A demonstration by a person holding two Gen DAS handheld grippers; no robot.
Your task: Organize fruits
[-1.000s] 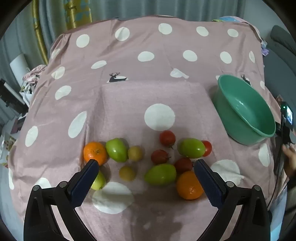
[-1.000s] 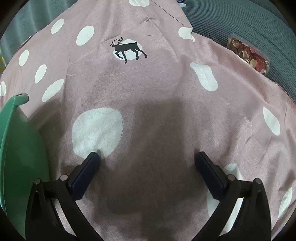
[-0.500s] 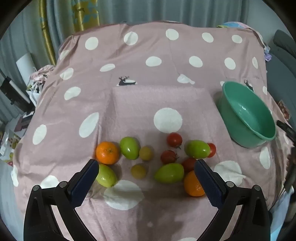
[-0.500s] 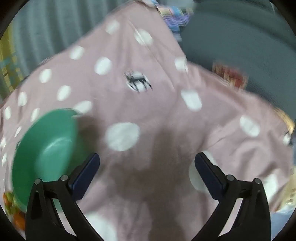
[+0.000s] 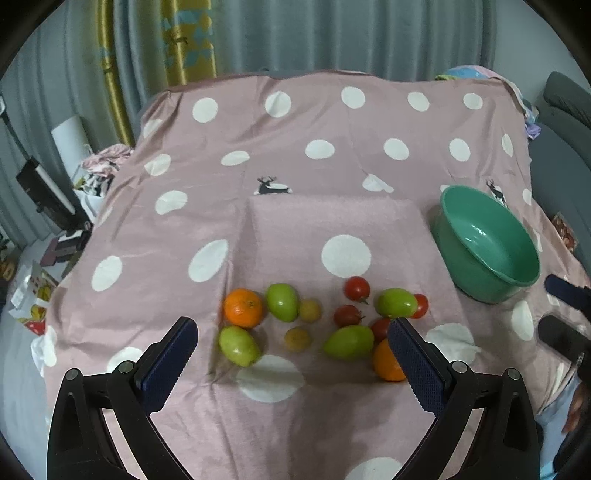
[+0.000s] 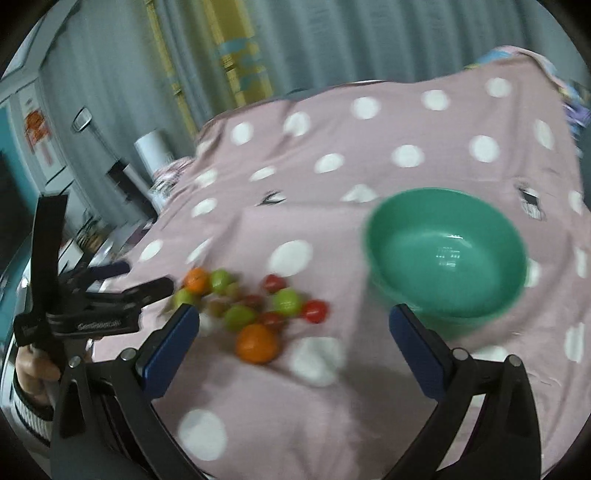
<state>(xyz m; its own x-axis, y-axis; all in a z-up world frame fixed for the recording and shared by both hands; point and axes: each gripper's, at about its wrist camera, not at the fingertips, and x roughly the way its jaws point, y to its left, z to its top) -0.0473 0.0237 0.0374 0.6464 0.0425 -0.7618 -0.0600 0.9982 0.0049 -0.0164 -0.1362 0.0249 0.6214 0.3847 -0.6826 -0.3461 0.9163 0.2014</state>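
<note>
A cluster of fruits lies on a pink polka-dot cloth (image 5: 295, 229): two oranges (image 5: 242, 307) (image 5: 388, 363), several green fruits (image 5: 282, 301), several red tomatoes (image 5: 357, 288) and two small yellow fruits (image 5: 296, 339). An empty green bowl (image 5: 491, 254) stands to their right. My left gripper (image 5: 291, 349) is open and empty, raised above the near side of the fruits. My right gripper (image 6: 293, 332) is open and empty, raised near the orange (image 6: 256, 343), with the bowl (image 6: 447, 258) ahead to the right. The left gripper (image 6: 110, 295) shows at the left of the blurred right wrist view.
Grey curtains (image 5: 332, 33) hang behind the table. Clutter and a white roll (image 5: 70, 144) sit off the left edge. A grey sofa (image 5: 565, 122) is at the right. A raised fold in the cloth (image 5: 332, 206) sits behind the fruits.
Both grippers have pulled back and up. The right one swung left from bare cloth, and now sees the bowl and fruits. Both stay open.
</note>
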